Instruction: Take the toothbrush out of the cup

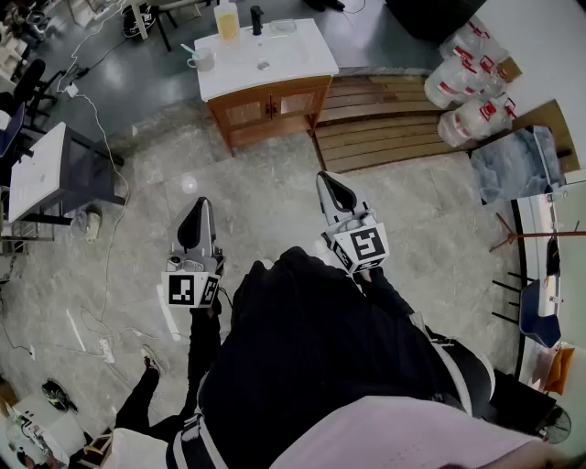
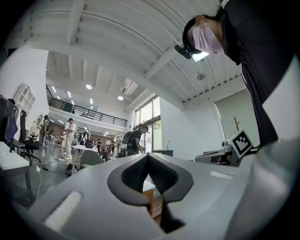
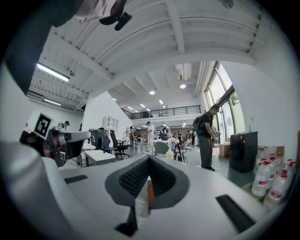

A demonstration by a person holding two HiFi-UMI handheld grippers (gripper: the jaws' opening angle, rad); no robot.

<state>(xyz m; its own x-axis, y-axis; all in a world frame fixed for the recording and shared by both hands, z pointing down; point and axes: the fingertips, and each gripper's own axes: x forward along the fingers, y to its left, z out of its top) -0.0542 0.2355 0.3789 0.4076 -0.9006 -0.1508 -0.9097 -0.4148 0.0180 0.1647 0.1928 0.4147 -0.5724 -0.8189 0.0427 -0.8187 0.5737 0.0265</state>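
A white cup (image 1: 205, 59) with a toothbrush (image 1: 189, 49) leaning out of it stands on the left end of a white washbasin top (image 1: 298, 57), on a wooden cabinet (image 1: 270, 108) far ahead of me. Both grippers are held level over the stone floor, well short of the cabinet. My left gripper (image 1: 200, 205) is shut, its tips meeting (image 2: 147, 157) with nothing between them. My right gripper (image 1: 327, 179) is also shut and empty (image 3: 149, 159). A strip of the wooden cabinet (image 3: 150, 194) shows through the slot under the right tips.
A yellow bottle (image 1: 226, 20) and a black tap (image 1: 256, 17) stand at the back of the basin top. A wooden slat platform (image 1: 394, 119) and packs of water bottles (image 1: 467, 82) lie to the right. A white desk (image 1: 37, 174) and floor cables are at the left. People stand far off (image 3: 205, 136).
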